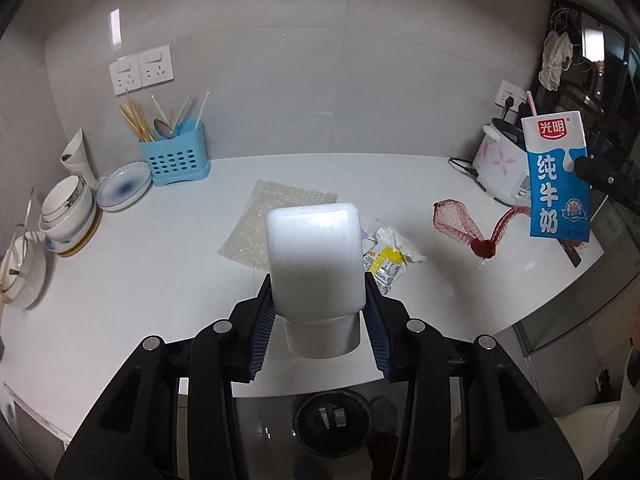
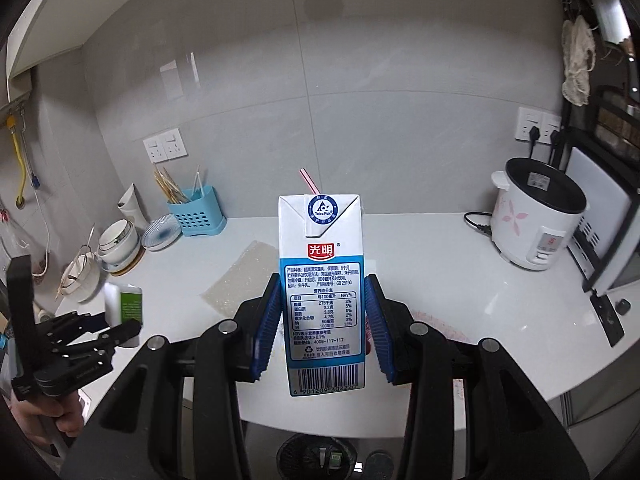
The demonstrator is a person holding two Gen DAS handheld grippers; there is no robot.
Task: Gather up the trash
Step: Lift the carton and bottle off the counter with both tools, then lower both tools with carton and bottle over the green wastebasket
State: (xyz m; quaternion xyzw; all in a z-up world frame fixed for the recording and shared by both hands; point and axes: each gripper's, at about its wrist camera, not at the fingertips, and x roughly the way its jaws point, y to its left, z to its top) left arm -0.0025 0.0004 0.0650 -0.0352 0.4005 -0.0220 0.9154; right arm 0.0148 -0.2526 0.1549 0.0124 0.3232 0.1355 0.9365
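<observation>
So the left gripper (image 1: 319, 316) was clamped on a white plastic bottle (image 1: 316, 256), held upside down with the cap (image 1: 320, 336) toward the camera, and the blue ridged pads (image 1: 262, 334) pressed against its sides just above the cap. It hung over the front edge of the white counter (image 1: 160, 272), with a dark trash bin (image 1: 331, 420) on the floor right below. The right gripper (image 2: 322, 320) had a blue and white milk carton (image 2: 322, 284) pinched between its pads (image 2: 267, 322), upright, pink straw (image 2: 309, 181) sticking out the top and the barcode end nearest the lens. From that side, the same bin (image 2: 316, 460) showed under the carton too. On the counter behind the bottle lay a sheet of bubble wrap (image 1: 276, 216), a crumpled yellow wrapper (image 1: 390, 258) just to the bottle's right, and a red mesh net bag (image 1: 468, 228) further right. A blue utensil holder (image 1: 176, 158) and stacked bowls (image 1: 68, 212) stood back left, and the rice cooker (image 2: 536, 216) back right.
</observation>
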